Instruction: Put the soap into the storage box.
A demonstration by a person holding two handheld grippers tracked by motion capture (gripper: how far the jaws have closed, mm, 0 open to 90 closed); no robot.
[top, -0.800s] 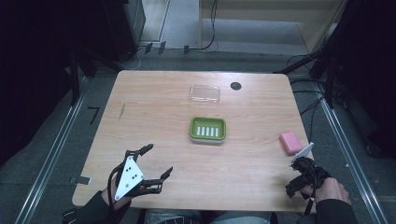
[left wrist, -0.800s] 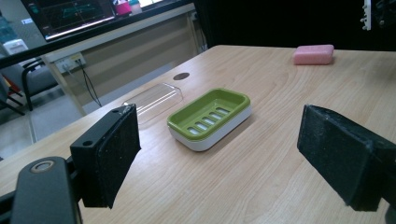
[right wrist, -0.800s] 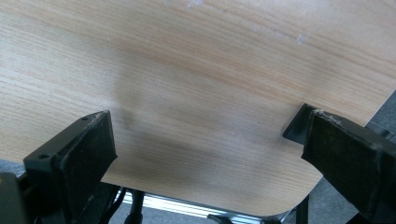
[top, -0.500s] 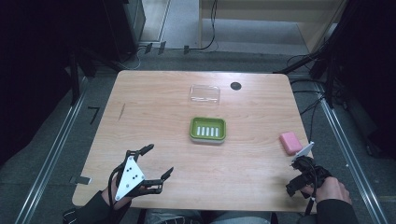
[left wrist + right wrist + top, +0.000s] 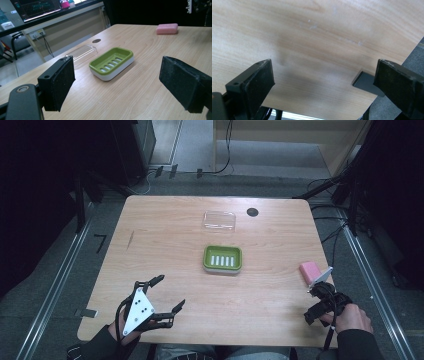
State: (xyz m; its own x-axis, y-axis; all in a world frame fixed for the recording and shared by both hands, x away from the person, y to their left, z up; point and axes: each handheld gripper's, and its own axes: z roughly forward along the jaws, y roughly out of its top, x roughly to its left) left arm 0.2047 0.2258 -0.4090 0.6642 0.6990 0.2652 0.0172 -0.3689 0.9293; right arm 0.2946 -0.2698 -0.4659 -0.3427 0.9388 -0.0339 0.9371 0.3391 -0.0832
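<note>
Just ahead of the right gripper (image 5: 320,302) sits a plain pink soap (image 5: 310,270), and that gripper itself is all black with a pale grey plate on top. Out beyond the left gripper's (image 5: 167,295) black jaws lies the dish (image 5: 223,259), lime green inside with a row of white slots over a white base, and past it a clear, colourless lid (image 5: 219,221). Under both tools runs the table (image 5: 170,240), light tan wood with fine darker grain and one small black disc (image 5: 252,212) at the far edge.
</note>
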